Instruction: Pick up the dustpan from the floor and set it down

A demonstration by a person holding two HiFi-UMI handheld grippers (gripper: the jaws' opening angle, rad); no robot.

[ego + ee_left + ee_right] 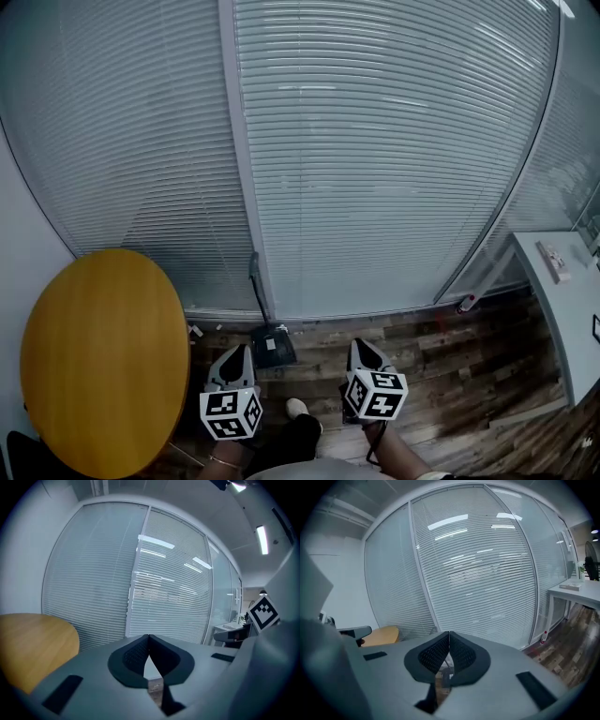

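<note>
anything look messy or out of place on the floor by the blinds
Only small things. A few white scraps lie on the wood floor between the round table and the dustpan. The dustpan sits flat by the blinds, its handle up along the frame. Nothing looks spilled or broken.

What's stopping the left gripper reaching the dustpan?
Probably yes: dustpan sits on the floor right beside the left gripper, nothing between them. Its jaws are shut and must open first.
</note>
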